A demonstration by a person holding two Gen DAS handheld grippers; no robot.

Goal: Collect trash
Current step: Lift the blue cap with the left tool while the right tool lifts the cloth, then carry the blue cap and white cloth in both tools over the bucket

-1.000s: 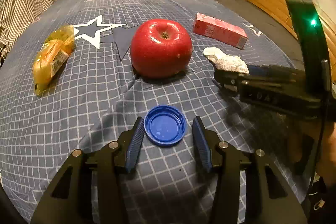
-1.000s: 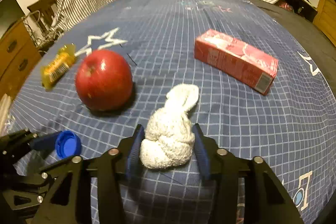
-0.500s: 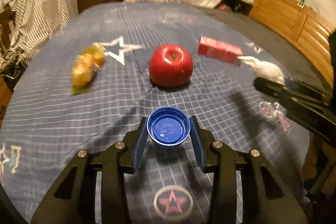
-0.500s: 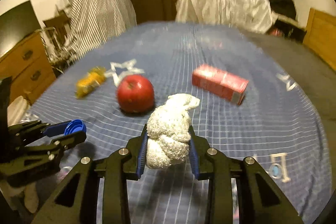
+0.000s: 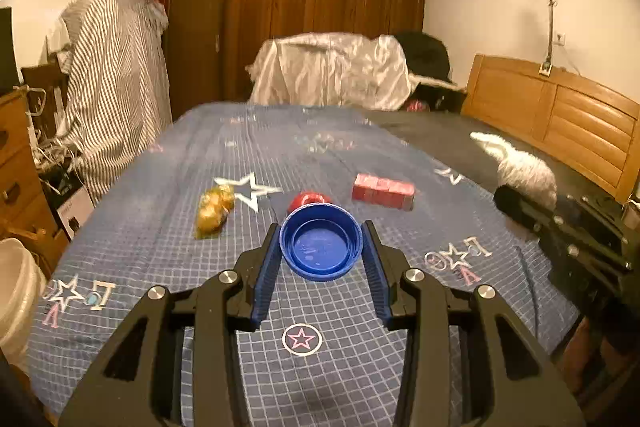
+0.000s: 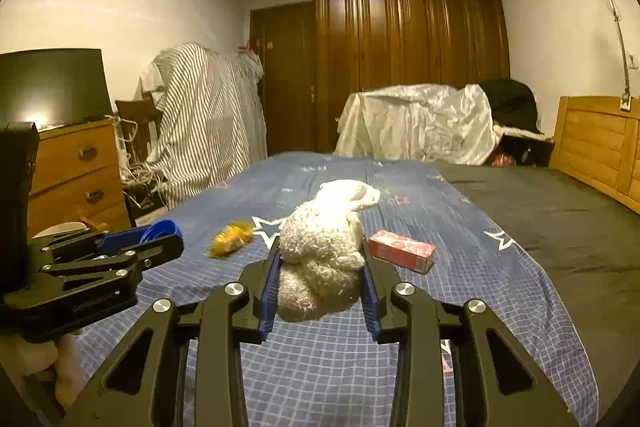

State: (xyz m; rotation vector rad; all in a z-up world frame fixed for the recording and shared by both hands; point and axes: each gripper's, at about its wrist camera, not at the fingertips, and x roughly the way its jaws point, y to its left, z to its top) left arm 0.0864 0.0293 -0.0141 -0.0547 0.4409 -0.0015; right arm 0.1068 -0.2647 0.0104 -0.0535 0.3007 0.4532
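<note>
My left gripper (image 5: 321, 247) is shut on a blue bottle cap (image 5: 321, 242), held well above the blue checked bed cover (image 5: 160, 239). A crumpled white tissue wad (image 6: 320, 251) is pinched in my right gripper (image 6: 320, 263), also lifted off the bed. On the cover lie a red apple (image 5: 306, 199), mostly hidden behind the cap, a red carton (image 5: 383, 191) and a yellow wrapper (image 5: 214, 211). In the right wrist view the carton (image 6: 401, 251) and the wrapper (image 6: 231, 238) flank the wad, and the left gripper with the cap (image 6: 156, 233) shows at the left.
A white bin rim (image 5: 16, 291) sits low at the left beside the bed. A wooden headboard (image 5: 560, 123) runs along the right. A dresser (image 6: 76, 171) with a dark screen, striped draped cloth (image 6: 208, 123) and a covered pile (image 6: 416, 123) stand beyond the bed.
Both grippers closed on their items, the cap and the tissue wad, and lifted them off the bed. They rose and drew back, so the room beyond the bed has come into view.
</note>
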